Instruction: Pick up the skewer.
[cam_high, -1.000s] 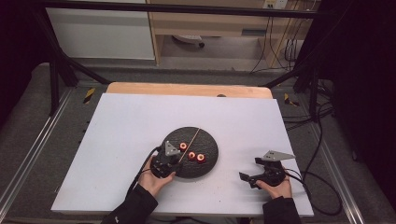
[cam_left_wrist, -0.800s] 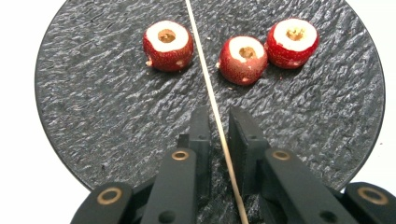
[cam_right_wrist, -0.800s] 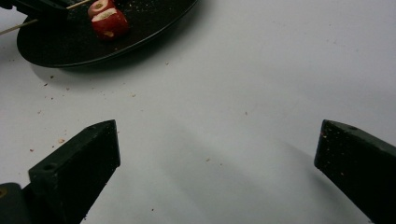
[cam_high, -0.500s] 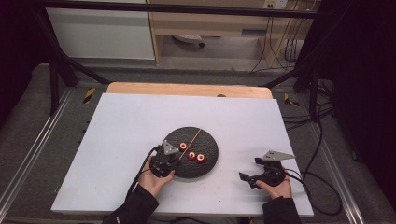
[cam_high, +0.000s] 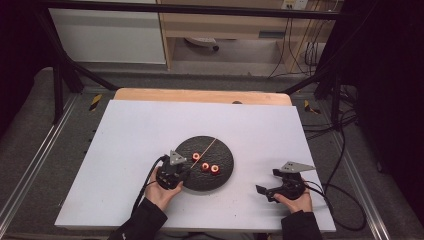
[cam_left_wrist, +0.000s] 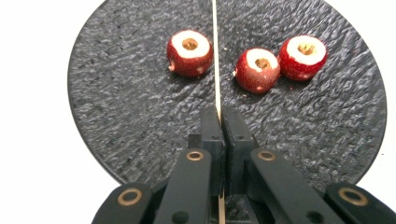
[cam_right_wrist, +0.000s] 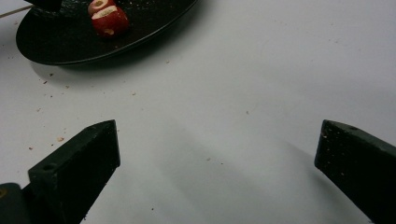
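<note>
The left tongs (cam_left_wrist: 219, 116) are clenched on a thin wooden skewer (cam_left_wrist: 215, 56), having just been closing around it; the stick runs from between the pads toward the far rim of the dark round plate (cam_left_wrist: 116, 121). The plate sits mid-bench, slightly toward the near edge, on the white bench (cam_high: 125, 130). Three cored red fruits lie on it: one left of the skewer (cam_left_wrist: 189, 52), two touching each other on its right (cam_left_wrist: 257, 70) (cam_left_wrist: 303, 56). Each shows a pale cut face with a hole in the middle.

The right tongs (cam_right_wrist: 219, 154) stand released and empty, resting on the bench near the right front corner, well apart from the plate.

The step in hand looks like taking up the skewer to thread the fruits. To do it well, the grip should sit near the skewer's near end, as it does now, so a long free tip remains. Lift gently, keep the stick level and avoid twisting, since so thin a stick may pivot between the pads. The right tongs could then steady a fruit while the tip is aimed at its cored hole.
</note>
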